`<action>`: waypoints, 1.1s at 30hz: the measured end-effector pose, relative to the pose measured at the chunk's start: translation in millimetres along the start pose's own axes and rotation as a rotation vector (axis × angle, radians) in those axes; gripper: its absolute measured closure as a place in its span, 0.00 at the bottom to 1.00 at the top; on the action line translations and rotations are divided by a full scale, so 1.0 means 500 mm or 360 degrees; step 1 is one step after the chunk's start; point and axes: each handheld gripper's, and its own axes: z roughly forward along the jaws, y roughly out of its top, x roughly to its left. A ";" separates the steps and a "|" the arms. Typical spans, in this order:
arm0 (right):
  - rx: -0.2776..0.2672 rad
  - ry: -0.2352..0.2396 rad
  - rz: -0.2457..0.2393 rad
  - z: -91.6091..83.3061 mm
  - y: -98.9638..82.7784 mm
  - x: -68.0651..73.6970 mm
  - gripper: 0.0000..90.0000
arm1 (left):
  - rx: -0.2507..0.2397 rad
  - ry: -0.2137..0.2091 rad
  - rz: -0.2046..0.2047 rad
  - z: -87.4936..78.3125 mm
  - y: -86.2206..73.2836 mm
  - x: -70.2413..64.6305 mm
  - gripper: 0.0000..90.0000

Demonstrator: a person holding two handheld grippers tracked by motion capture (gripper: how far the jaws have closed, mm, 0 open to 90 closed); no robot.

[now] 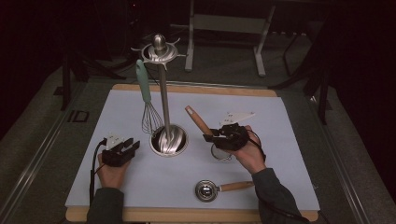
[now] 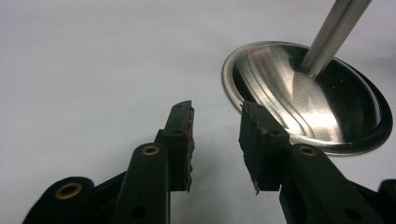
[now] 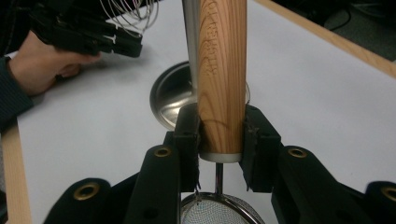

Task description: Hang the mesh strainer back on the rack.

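My right gripper (image 1: 208, 136) (image 3: 220, 122) is shut on the lower end of a small strainer's wooden handle (image 1: 198, 120) (image 3: 222, 70). The handle slants up and away toward the stand, and the wire mesh bowl (image 1: 220, 152) (image 3: 219, 211) hangs just over the mat. My left gripper (image 1: 132, 145) (image 2: 215, 139) rests low on the white mat (image 1: 261, 121), left of the stand's round steel base (image 1: 169, 141) (image 2: 303, 100). It is open with nothing between the jaws. A whisk with a teal handle (image 1: 143, 83) hangs from the stand's top ring (image 1: 159, 50).
A steel scoop with a wooden handle (image 1: 206, 190) lies near the mat's front edge, below my right hand. The stand's pole (image 1: 164, 98) (image 2: 334, 32) rises from the base. A wooden board rims the mat. Metal frame legs (image 1: 224, 28) stand behind the table.
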 end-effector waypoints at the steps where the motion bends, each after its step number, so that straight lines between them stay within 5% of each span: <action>1: -0.0022 -0.0006 -0.0005 -0.002 0.004 0.004 0.79 | 0.0000 0.0000 0.0000 0.000 0.000 0.000 0.71; 33: -0.0228 -0.0025 -0.0109 -0.035 0.063 0.043 0.79 | 0.0007 0.0012 0.0015 0.000 0.000 -0.002 0.71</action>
